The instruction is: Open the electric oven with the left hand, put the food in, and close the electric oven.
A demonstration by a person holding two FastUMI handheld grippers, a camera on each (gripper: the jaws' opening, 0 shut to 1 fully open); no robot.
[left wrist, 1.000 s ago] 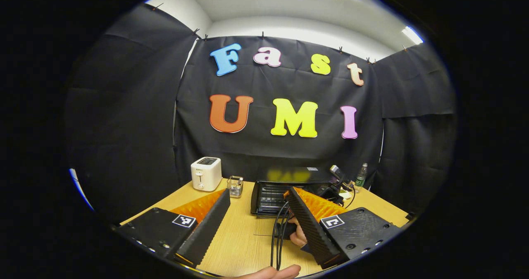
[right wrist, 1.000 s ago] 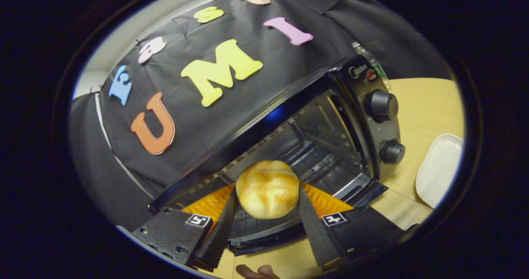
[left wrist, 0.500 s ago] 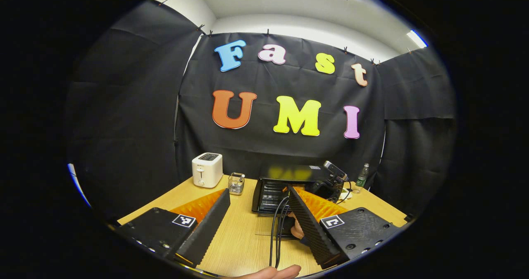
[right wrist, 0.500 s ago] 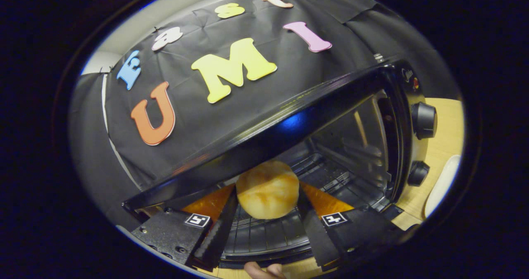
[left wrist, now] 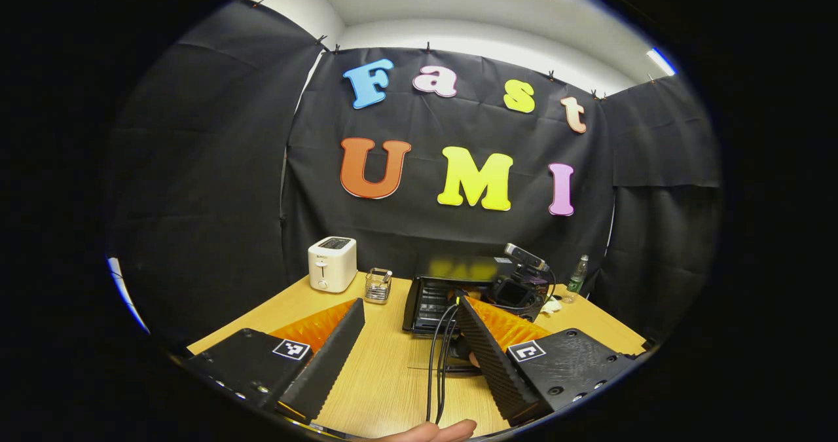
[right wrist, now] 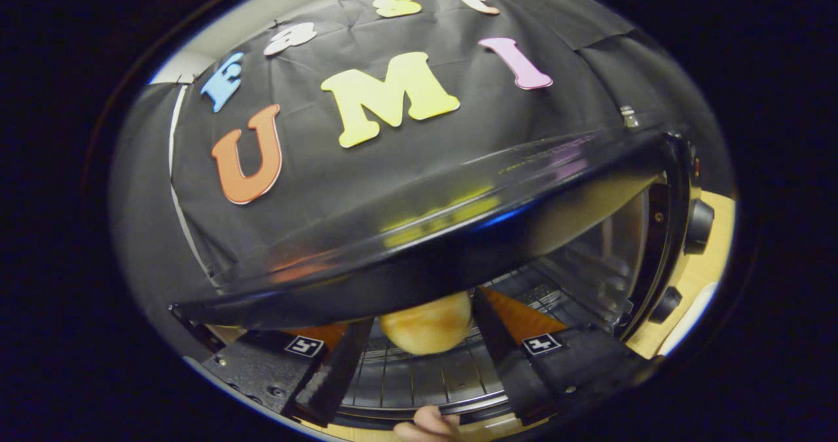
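Note:
A black electric oven stands open; its top edge runs across the right gripper view, with the wire rack below. My right gripper is inside the cavity, shut on a round golden bun held just over the rack. The bun's upper part is hidden behind the oven's top edge. In the left gripper view the oven sits at the back of the wooden table, and the right gripper's camera body is at its mouth. My left gripper hangs open over the table, holding nothing.
A white toaster and a small glass jar stand left of the oven, a bottle to its right. Black cables trail across the table. Two knobs and a white plate lie right of the cavity.
My right gripper has carried the bun forward from the oven's mouth into the cavity, low over the rack. The left gripper has drifted slightly back, staying open.

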